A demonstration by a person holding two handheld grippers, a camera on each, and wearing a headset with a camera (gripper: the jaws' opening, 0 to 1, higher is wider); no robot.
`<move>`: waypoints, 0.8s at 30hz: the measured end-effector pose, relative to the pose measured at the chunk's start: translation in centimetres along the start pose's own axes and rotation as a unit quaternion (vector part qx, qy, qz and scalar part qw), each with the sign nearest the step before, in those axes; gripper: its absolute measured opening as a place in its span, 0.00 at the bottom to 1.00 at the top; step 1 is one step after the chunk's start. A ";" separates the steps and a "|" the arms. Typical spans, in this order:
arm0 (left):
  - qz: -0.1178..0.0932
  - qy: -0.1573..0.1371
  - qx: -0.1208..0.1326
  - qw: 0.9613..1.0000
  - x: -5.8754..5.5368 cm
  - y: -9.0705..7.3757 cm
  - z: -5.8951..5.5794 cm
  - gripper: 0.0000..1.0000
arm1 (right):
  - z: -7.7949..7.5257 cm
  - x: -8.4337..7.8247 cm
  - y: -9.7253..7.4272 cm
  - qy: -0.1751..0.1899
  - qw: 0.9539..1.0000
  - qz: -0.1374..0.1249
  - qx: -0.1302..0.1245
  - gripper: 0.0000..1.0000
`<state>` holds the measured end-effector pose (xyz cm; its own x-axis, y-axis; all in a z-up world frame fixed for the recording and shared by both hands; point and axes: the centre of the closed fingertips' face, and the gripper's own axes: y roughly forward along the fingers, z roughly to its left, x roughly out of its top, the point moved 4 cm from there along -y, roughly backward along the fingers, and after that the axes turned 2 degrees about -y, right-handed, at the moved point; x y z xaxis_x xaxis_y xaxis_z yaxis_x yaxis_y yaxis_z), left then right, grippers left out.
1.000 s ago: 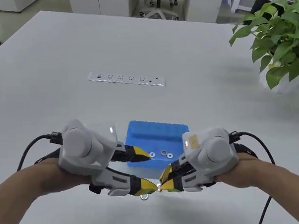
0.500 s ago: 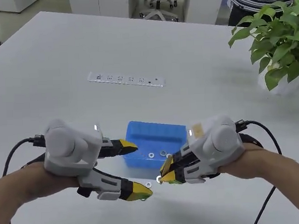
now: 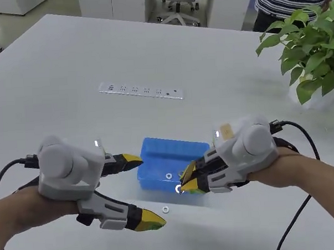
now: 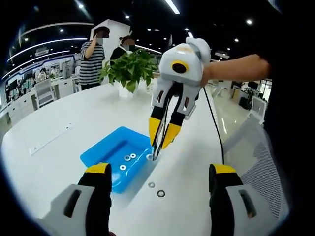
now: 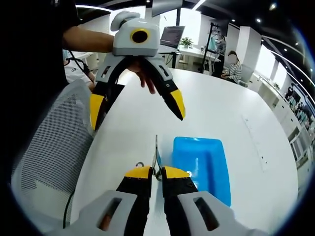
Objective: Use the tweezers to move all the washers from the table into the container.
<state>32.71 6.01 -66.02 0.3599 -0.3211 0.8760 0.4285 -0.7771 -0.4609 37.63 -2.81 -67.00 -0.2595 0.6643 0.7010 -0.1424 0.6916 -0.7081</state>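
Note:
My right gripper (image 3: 186,182) is shut on thin metal tweezers (image 4: 158,142), which point down at the near rim of the blue container (image 3: 174,158). A small washer (image 3: 179,188) sits at the tweezer tips, just over that rim. In the container lie a few washers (image 4: 127,158). Two more washers (image 4: 151,185) rest on the white table (image 3: 70,68) in front of it, one of them (image 3: 165,209) near my left gripper's lower jaw. My left gripper (image 3: 139,190) stands wide open left of the container, holding nothing. In the right gripper view the tweezers (image 5: 156,152) rise between the shut jaws.
A flat power strip (image 3: 140,88) lies further back on the table. A potted plant (image 3: 308,47) stands at the far right. A mesh chair (image 4: 256,152) is beside the table's near edge. People stand in the room behind.
The two grippers have drawn apart: the left one moved left and back. The right one carried the tweezers from the table in front of the container up to its near rim.

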 end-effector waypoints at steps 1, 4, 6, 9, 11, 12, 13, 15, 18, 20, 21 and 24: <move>-0.001 0.000 0.001 1.000 0.0 0.0 0.0 0.87 | -0.2 0.1 -0.1 0.000 1.000 -0.001 -0.001 0.09; -0.003 -0.004 0.005 1.000 0.0 -0.2 0.2 0.89 | -0.9 0.2 -0.3 -0.001 1.000 -0.003 -0.006 0.09; -0.006 -0.007 0.006 1.000 0.1 -0.3 0.3 0.91 | -1.3 0.3 -0.4 -0.002 1.000 -0.004 -0.008 0.09; -0.006 -0.010 0.010 1.000 0.0 -0.4 0.4 0.93 | -2.0 0.3 -0.4 -0.004 1.000 -0.004 -0.014 0.09; -0.004 -0.011 0.013 1.000 -0.1 -0.4 0.5 0.95 | -2.5 0.2 -0.5 -0.004 1.000 -0.006 -0.021 0.09; -0.005 -0.012 0.014 1.000 -0.1 -0.4 0.6 0.96 | -2.8 0.1 -0.5 -0.004 1.000 -0.006 -0.025 0.09; -0.005 -0.013 0.015 1.000 -0.1 -0.5 0.6 0.97 | -2.9 0.0 -0.5 -0.004 1.000 -0.006 -0.026 0.09; -0.007 -0.015 0.017 1.000 0.0 -0.5 0.7 0.98 | -3.1 -0.2 -0.4 -0.004 1.000 -0.005 -0.028 0.09; -0.009 -0.015 0.019 1.000 0.1 -0.6 0.8 0.99 | -3.5 -0.7 -0.1 -0.005 1.000 -0.002 -0.029 0.09; -0.011 -0.017 0.020 1.000 0.1 -0.7 0.9 0.99 | -3.7 -1.0 0.1 -0.004 1.000 -0.001 -0.030 0.09; -0.011 -0.017 0.020 1.000 0.1 -0.7 0.9 0.99 | -3.9 -1.1 0.2 -0.005 1.000 -0.001 -0.031 0.09; -0.013 -0.018 0.022 1.000 0.2 -0.8 1.0 0.99 | -4.2 -1.4 0.4 -0.007 0.999 0.000 -0.031 0.09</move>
<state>33.27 7.09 -65.61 0.3770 -0.2816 0.8824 0.4734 -0.7603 -0.4448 42.00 -2.28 -67.91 -0.2735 0.6609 0.6988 -0.0826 0.7077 -0.7017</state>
